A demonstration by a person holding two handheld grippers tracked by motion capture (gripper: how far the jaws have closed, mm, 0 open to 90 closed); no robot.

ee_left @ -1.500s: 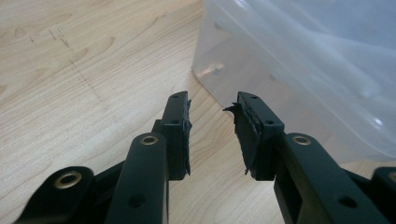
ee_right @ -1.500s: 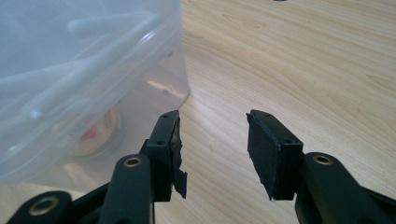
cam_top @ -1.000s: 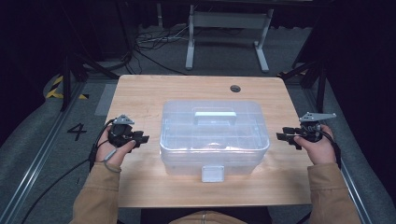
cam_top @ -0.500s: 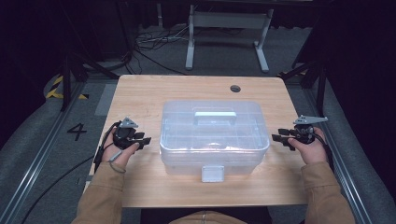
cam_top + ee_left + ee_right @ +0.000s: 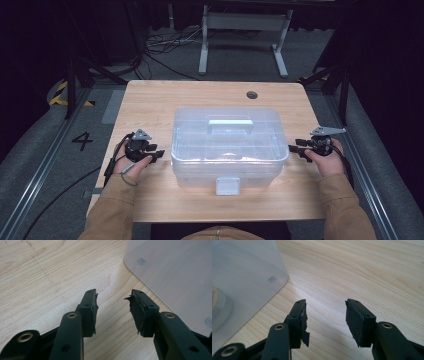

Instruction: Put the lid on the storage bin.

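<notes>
A clear plastic storage box (image 5: 229, 145) with a lid handle (image 5: 229, 125) and a front latch (image 5: 227, 186) stands in the middle of the wooden table (image 5: 150, 100). My left gripper (image 5: 159, 152) is low beside the box's left side and points at it. Its jaws have just been opening, and only bare wood lies between them (image 5: 112, 300). The box's corner (image 5: 175, 272) is a little ahead of them, to the right. My right gripper (image 5: 295, 149) mirrors it at the box's right side, open over bare table (image 5: 325, 308), with the box wall (image 5: 242, 277) to its left.
A round cable hole (image 5: 251, 94) sits near the table's far edge. Behind the table are a metal stand (image 5: 240, 45) and loose cables on the floor. A floor mark "4" (image 5: 82, 141) lies left of the table. Bare wood flanks the box on both sides.
Both hands have sunk toward the table top and drawn slightly closer to the box's sides. The left jaws stand a little wider apart.
</notes>
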